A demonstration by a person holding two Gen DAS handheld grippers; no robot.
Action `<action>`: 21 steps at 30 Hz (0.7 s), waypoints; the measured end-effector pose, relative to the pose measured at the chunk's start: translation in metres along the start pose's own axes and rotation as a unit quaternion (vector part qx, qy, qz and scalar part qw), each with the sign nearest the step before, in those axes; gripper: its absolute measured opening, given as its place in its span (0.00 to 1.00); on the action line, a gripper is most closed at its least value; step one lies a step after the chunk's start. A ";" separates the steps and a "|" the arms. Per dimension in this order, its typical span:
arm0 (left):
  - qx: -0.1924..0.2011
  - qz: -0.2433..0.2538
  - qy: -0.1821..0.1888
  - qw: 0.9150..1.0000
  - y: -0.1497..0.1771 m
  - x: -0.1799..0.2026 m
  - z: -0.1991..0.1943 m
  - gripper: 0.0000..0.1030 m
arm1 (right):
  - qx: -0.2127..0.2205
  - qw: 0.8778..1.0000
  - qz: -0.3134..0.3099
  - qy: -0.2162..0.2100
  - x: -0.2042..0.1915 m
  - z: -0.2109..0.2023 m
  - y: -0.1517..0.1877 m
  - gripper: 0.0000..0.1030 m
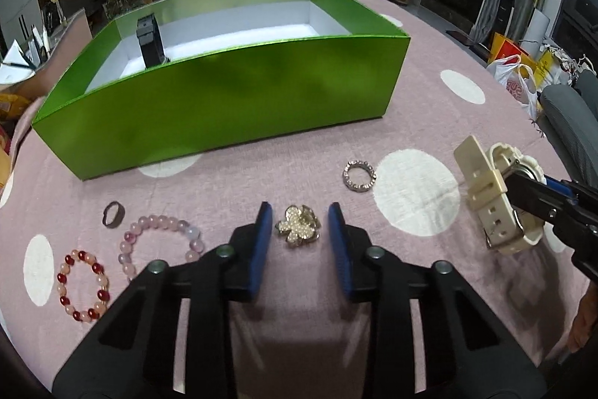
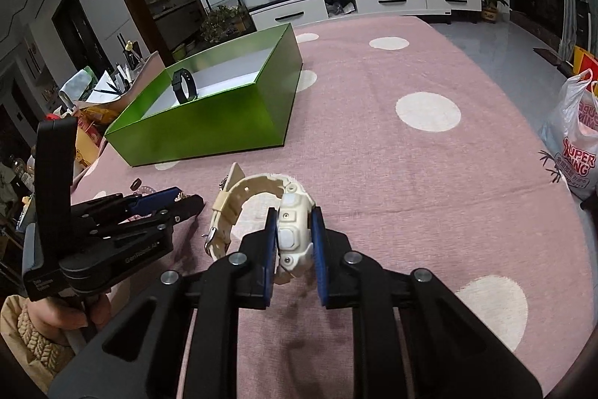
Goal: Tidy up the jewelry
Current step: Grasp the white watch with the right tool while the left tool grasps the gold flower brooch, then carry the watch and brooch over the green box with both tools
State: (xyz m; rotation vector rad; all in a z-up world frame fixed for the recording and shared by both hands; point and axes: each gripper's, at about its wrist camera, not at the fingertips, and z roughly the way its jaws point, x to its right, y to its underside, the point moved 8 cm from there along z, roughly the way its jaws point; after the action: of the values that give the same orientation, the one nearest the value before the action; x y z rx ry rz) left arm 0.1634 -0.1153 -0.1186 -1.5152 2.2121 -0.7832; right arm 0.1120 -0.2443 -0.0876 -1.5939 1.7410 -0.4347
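Our right hand-held gripper [image 2: 293,242] has its two blue pads pressed on the case of the cream wristwatch [image 2: 293,230], strap curling off to the left. The green box [image 2: 224,114] (a black band already inside) lies toward the upper left of the frame. In the left wrist view, our left hand-held gripper [image 1: 301,223] stands wide open around the pearl flower brooch [image 1: 299,223] on the table [image 1: 411,100], touching nothing.
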 end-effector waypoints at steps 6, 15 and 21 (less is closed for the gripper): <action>0.007 -0.007 -0.001 1.000 0.001 0.000 0.001 0.23 | 0.007 1.000 0.002 0.000 -0.001 -0.005 0.001 0.17; 0.016 -0.041 -0.002 0.999 0.002 -0.015 -0.023 0.23 | 0.016 1.000 0.005 -0.008 -0.001 -0.012 -0.001 0.17; 0.036 -0.060 -0.014 0.997 0.000 -0.031 -0.049 0.23 | 0.026 1.000 0.002 -0.010 -0.005 -0.020 -0.005 0.17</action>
State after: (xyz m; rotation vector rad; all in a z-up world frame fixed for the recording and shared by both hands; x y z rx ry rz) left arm 0.1479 -0.0742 -0.0809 -1.6272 2.0653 -0.8619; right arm 0.1010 -0.2448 -0.0692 -1.5533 1.7047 -0.4568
